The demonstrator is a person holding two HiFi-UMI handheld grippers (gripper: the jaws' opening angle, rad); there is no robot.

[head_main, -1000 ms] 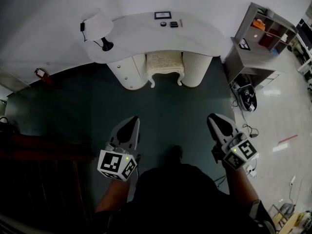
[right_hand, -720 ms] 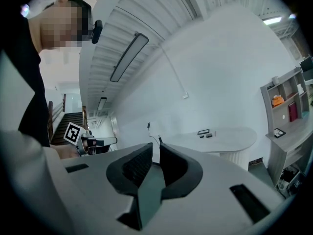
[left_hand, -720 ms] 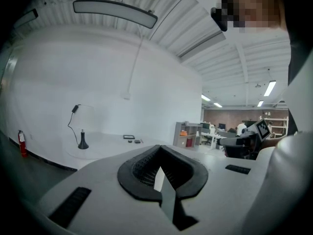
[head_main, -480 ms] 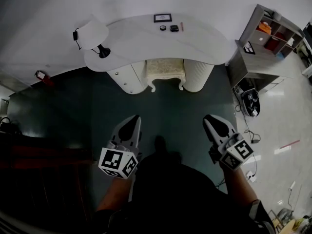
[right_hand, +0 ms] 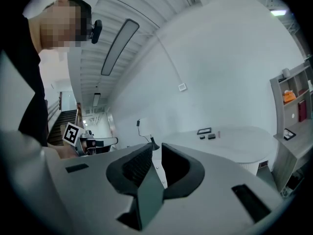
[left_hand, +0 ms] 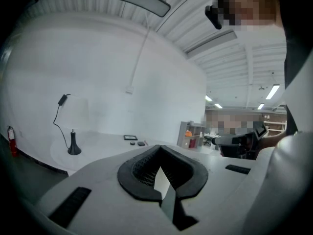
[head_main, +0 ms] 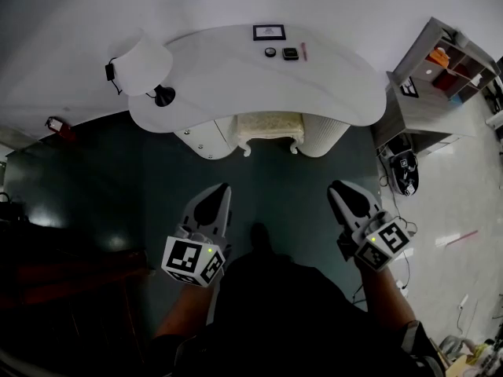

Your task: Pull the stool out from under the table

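Standing well back from the table (head_main: 236, 73), we hold both grippers low over the dark floor (head_main: 283, 187). The stool (head_main: 269, 127) sits tucked between the table's two rounded pedestals (head_main: 206, 136), with only its front edge and front legs showing past the tabletop. The left gripper (head_main: 215, 198) and the right gripper (head_main: 347, 196) are both clenched tight with nothing between the jaws, well apart from the stool. The main risk, as we judge it, is arriving with closed jaws: unless they open first they cannot take the seat edge or a leg, and may only push the stool further under. The gap looks snug, so a crooked pull from one side could knock a leg against the pedestals and jolt the table. Then the lamp (head_main: 145, 63) at its left end, the small frame (head_main: 269, 32) and the little objects (head_main: 280, 53) beside it could shift or tip. A grip on the padded top alone may slip. Most of the stool is hidden beneath the tabletop, so we cannot tell how deep it goes or whether its back legs are free. Both gripper views look over the tabletop and do not show the stool at all, and our own body covers the floor just below us.
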